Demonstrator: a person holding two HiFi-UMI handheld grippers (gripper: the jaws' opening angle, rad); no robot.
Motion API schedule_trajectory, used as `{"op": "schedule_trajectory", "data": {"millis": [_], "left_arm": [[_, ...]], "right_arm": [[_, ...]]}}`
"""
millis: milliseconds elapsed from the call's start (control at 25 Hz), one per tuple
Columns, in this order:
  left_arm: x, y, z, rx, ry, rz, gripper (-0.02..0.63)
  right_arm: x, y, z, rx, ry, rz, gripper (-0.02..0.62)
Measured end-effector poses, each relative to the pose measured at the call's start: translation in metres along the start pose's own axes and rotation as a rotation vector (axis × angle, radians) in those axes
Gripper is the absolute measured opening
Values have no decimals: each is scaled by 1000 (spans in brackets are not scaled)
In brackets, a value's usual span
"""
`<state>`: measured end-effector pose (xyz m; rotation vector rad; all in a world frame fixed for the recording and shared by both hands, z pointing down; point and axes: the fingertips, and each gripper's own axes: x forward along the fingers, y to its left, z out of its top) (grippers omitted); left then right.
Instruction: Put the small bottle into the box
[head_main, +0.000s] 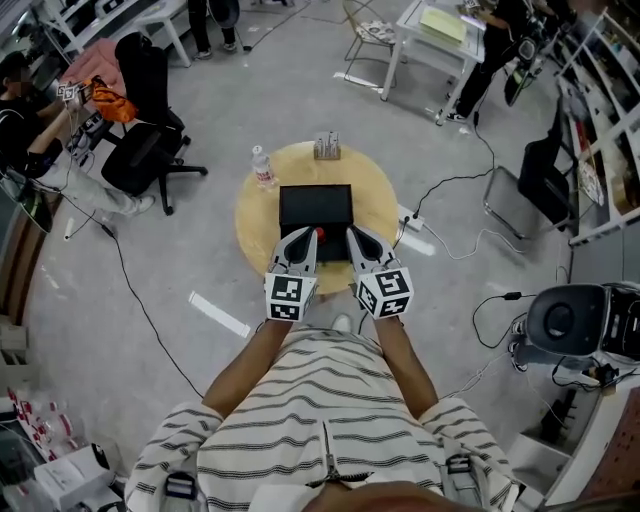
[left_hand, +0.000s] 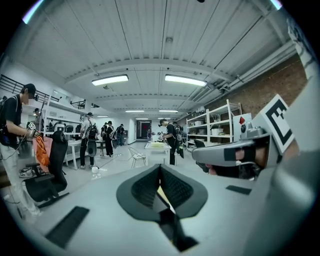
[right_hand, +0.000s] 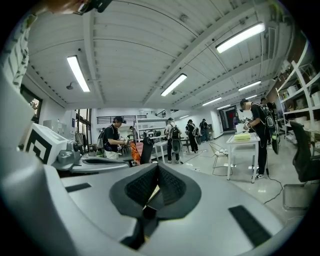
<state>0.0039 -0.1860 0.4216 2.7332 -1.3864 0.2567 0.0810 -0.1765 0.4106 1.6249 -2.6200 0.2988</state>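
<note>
The small clear bottle (head_main: 263, 167) with a red label stands upright at the left back of a round wooden table (head_main: 375, 190). A black box (head_main: 315, 209) lies in the table's middle. My left gripper (head_main: 300, 233) and right gripper (head_main: 355, 233) hover side by side over the box's near edge, both shut and holding nothing. A small red thing (head_main: 320, 233) shows between them. In the left gripper view the left gripper's (left_hand: 160, 172) pads meet and point out across the room, with the right gripper (left_hand: 235, 155) beside it. The right gripper's (right_hand: 157, 172) pads meet too. Neither gripper view shows the bottle or the box.
A small grey object (head_main: 327, 146) stands at the table's back edge. A black office chair (head_main: 140, 150) is to the left, with cables and a power strip (head_main: 415, 222) on the floor at the right. People stand at white desks (right_hand: 245, 140) further off.
</note>
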Motion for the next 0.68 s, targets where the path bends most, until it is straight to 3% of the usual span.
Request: {"op": "schedule_trajectory", "data": {"millis": [680], "left_arm": [[2,13,11,-1,-33,-8,21]], "right_arm": [[17,5,7,-24,-7,5,12]]}}
